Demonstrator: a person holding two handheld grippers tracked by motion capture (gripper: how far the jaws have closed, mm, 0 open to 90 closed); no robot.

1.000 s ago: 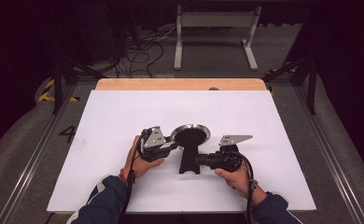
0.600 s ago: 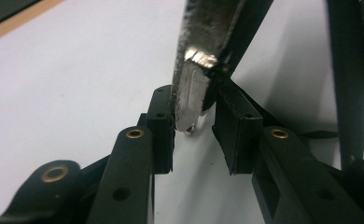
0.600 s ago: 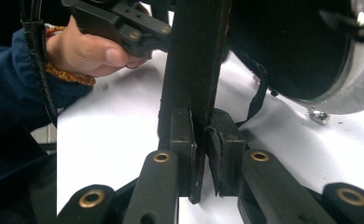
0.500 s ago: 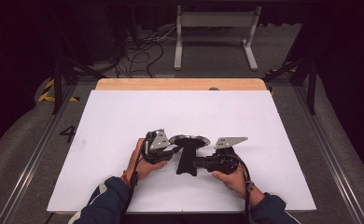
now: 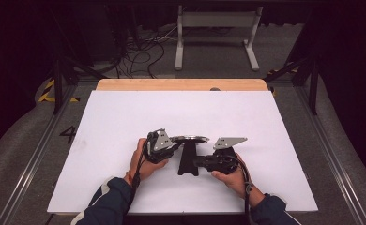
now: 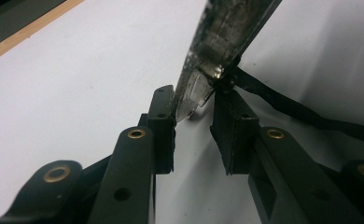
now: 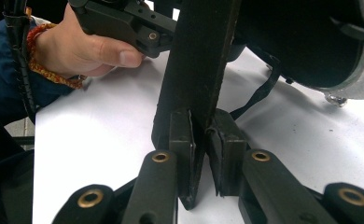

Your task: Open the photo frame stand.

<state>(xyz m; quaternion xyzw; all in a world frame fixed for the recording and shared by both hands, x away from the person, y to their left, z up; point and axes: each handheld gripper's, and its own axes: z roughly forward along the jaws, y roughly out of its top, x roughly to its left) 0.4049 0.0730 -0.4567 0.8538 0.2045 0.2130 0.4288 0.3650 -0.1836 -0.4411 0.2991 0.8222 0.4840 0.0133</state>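
From the high view I see my left gripper (image 5: 171,146) and right gripper (image 5: 201,163) meeting at a small frying pan (image 5: 189,139) whose black handle (image 5: 188,159) runs toward me over the white table (image 5: 125,117). My right gripper view adds that the jaws are clenched on that flat, dark handle (image 7: 199,70), with the pan's black underside and silvery rim up to their right. My left gripper view shows the worn, metallic rim (image 6: 217,46) just ahead between jaws that sit slightly apart; the left pad touches it, and I cannot tell whether they grip.

A white table (image 5: 125,122) with a pale wood edge (image 5: 181,85); black hand-held gripper (image 7: 201,140); dark blue sleeve (image 5: 108,204).
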